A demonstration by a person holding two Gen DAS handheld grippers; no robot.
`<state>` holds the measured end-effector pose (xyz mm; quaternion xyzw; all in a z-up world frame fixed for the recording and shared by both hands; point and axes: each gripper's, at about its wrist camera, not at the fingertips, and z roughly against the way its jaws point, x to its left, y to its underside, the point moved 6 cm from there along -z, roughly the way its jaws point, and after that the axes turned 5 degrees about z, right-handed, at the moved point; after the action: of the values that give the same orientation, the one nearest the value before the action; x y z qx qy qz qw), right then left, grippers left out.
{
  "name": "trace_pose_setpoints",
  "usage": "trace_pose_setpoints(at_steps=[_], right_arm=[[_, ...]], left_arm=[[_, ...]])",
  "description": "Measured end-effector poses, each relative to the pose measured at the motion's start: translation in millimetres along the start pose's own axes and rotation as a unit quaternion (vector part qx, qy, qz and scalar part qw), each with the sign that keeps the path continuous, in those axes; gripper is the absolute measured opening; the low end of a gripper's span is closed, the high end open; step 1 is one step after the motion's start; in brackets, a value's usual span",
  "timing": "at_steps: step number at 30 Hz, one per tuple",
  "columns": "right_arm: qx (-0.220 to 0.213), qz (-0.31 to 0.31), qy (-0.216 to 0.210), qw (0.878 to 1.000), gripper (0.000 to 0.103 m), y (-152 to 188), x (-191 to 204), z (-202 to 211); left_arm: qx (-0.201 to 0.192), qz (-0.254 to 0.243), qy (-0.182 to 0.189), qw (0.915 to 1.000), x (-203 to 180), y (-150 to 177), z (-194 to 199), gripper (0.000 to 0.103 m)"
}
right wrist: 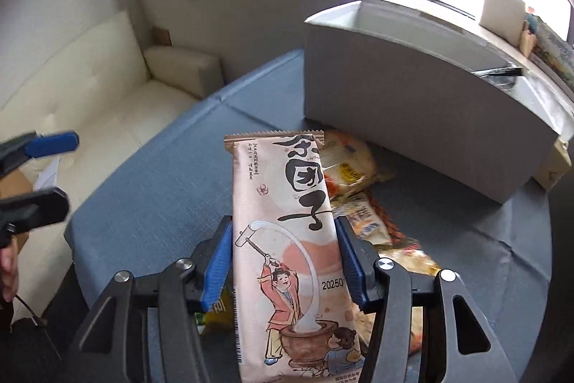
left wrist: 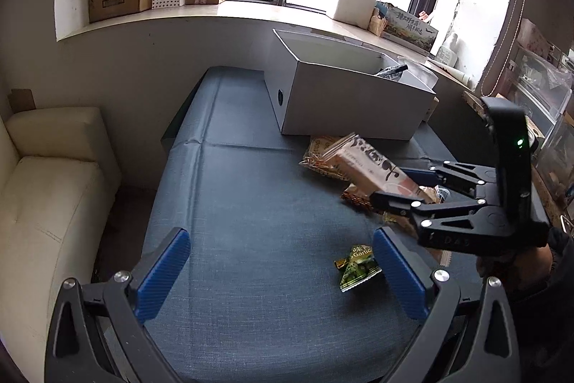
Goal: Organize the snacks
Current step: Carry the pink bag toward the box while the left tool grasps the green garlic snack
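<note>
Right tongs [right wrist: 283, 261]: pads are pressed against both long edges of the pink snack packet [right wrist: 287, 239], which is held lengthwise at frame centre, above the blue surface [right wrist: 150, 196]. More snack bags [right wrist: 358, 196] are piled just behind it, in front of the grey box [right wrist: 412, 117] at upper right. Left tongs [left wrist: 280, 271]: spread wide, nothing pinched. A small green garlic packet [left wrist: 357, 268] is seen on the surface, just beside the right-hand pad.

long pink snack pack [right wrist: 287, 239] w/ cartoon art, lifted over snack pile [right wrist: 362, 189].
</note>
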<state>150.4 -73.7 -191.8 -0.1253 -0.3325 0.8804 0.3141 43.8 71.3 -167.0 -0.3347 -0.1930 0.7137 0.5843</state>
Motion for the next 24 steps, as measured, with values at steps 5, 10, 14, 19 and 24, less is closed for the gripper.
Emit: trace_pose_setpoints(at_steps=[5,10,14,19,24], right_arm=[[-0.022,-0.037,-0.017,0.999,0.059,10,-16,30],[-0.034,-0.095,-0.017,0.995,0.059,37,-39,61],[-0.04,-0.129,-0.005,0.991,0.059,62,-54,88],[-0.047,-0.153,0.0,0.987,0.059,87,-62,105],[-0.041,-0.159,-0.003,0.986,0.059,92,-63,100]], left_arm=[[0.03,-0.047,0.031,0.998,-24,9,-16,0.103],[0.069,-0.082,0.042,0.9934,-54,25,-44,0.103],[0.088,-0.092,0.059,0.9901,-76,39,-60,0.103],[0.102,-0.11,0.056,0.9871,-87,51,-79,0.103],[0.094,-0.116,0.044,0.9878,-86,52,-86,0.102]])
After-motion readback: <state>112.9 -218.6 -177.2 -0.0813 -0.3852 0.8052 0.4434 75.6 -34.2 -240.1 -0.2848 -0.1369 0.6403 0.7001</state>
